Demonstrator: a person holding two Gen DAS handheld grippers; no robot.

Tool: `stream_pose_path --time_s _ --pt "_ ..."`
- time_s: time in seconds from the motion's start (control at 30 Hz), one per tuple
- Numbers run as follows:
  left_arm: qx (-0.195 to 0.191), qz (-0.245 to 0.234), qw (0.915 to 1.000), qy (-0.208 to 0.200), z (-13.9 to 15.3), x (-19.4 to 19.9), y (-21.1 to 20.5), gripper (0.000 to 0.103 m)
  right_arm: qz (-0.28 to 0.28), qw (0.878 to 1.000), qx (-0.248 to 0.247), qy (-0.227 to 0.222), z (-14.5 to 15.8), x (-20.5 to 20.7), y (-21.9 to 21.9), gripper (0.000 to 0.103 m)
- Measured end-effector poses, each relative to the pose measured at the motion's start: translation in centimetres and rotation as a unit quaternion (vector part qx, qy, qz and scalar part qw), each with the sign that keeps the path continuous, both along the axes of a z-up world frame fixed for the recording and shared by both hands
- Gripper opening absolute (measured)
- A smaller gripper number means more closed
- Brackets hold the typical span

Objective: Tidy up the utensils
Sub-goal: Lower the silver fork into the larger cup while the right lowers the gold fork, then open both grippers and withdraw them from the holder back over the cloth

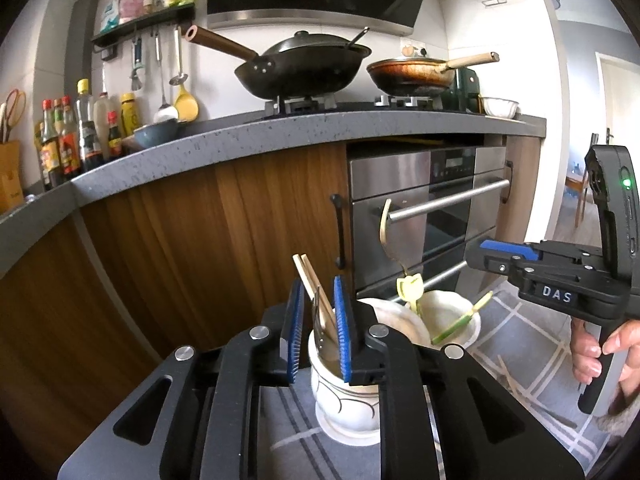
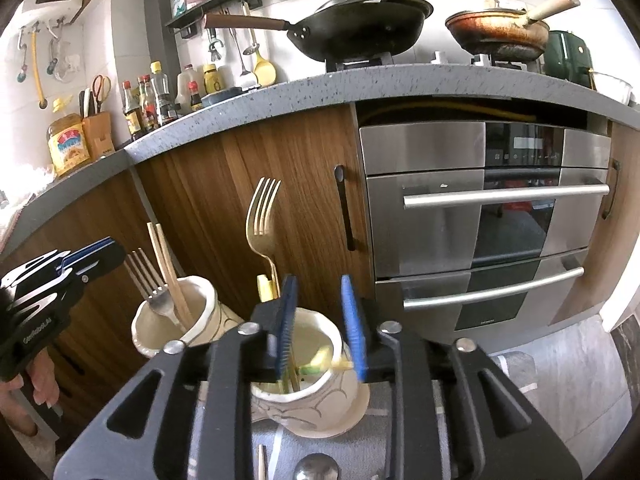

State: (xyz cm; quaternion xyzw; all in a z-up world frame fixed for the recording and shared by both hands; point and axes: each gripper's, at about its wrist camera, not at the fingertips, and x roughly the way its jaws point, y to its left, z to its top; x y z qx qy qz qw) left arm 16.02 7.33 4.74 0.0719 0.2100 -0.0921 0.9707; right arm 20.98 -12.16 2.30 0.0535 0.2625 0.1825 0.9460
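Two white ceramic holders stand on a grey mat. My left gripper [image 1: 316, 322] is open above the left holder [image 1: 346, 404], which holds wooden chopsticks [image 1: 310, 280] and a steel fork. In the right wrist view that holder [image 2: 176, 320] shows the fork [image 2: 146, 276] and chopsticks [image 2: 168, 268]. My right gripper [image 2: 320, 320] is open over the right holder [image 2: 308, 396], which holds a gold fork [image 2: 262, 220] standing tines up and a yellow-green utensil [image 2: 320, 362]. The right holder [image 1: 456, 320] and gold fork [image 1: 386, 232] also show in the left wrist view.
A wooden cabinet [image 2: 248, 184] and a steel oven [image 2: 484, 216] stand right behind the holders. A grey counter [image 1: 240, 144] above carries a wok [image 1: 304, 64], a pan and bottles. A spoon bowl [image 2: 316, 468] and a chopstick [image 2: 261, 462] lie on the mat.
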Motion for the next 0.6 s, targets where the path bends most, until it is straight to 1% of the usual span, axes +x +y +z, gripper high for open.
stream_pose_path --time_s 0.03,0.07,0.1,0.17,0.2,0.23,0.27,0.3,0.33,0.4,0.43,0.53,0.6 --pt "-0.001 0.0 1.0 -0.001 0.1 -0.2 0.0 0.024 0.0 1.0 0.0 -0.001 0.1 -0.3 -0.2 0.032" --pt "-0.003 0.001 1.0 -0.002 0.3 -0.4 0.0 0.033 -0.003 1.0 -0.001 -0.003 0.2 -0.7 -0.6 0.036" --pt "-0.004 0.002 1.0 -0.002 0.4 -0.6 0.1 0.038 -0.005 1.0 -0.001 -0.003 0.3 -1.1 -0.9 0.043" --pt "-0.011 0.004 0.9999 -0.004 0.5 -1.4 0.2 0.049 -0.01 1.0 0.0 0.0 0.3 -1.9 -1.7 0.049" --pt "-0.013 0.004 0.9999 -0.002 0.5 -1.6 0.2 0.052 -0.012 1.0 -0.001 0.002 0.2 -2.2 -2.2 0.055" --pt "-0.015 0.004 0.9999 -0.001 0.5 -2.0 0.2 0.058 -0.016 1.0 -0.001 0.005 0.2 -2.8 -2.9 0.059" --pt "-0.017 0.006 0.9998 0.0 0.4 -2.4 0.2 0.064 -0.018 1.0 0.0 0.006 0.1 -3.2 -3.4 0.067" --pt "-0.019 0.006 0.9998 0.002 0.3 -2.9 0.1 0.068 -0.02 1.0 0.0 0.007 0.0 -3.6 -3.9 0.074" --pt "-0.021 0.005 0.9998 0.003 0.2 -3.3 0.0 0.073 -0.023 1.0 -0.001 0.011 -0.2 -4.2 -4.7 0.076" --pt "-0.024 0.002 0.9997 0.009 -0.3 -4.1 -0.2 0.079 -0.033 0.999 -0.004 0.02 -0.7 -5.0 -5.8 0.084" --pt "-0.025 0.001 0.9996 0.014 -0.6 -4.3 -0.3 0.082 -0.036 0.999 -0.004 0.025 -1.0 -5.3 -6.3 0.086" --pt "-0.03 -0.003 0.9989 0.037 -2.0 -5.0 -0.8 0.083 -0.042 0.998 -0.008 0.047 -2.5 -6.2 -7.5 0.089" --pt "-0.03 -0.004 0.9977 0.06 -3.5 -5.3 -1.3 0.084 -0.049 0.997 -0.017 0.062 -3.6 -6.6 -8.0 0.09"
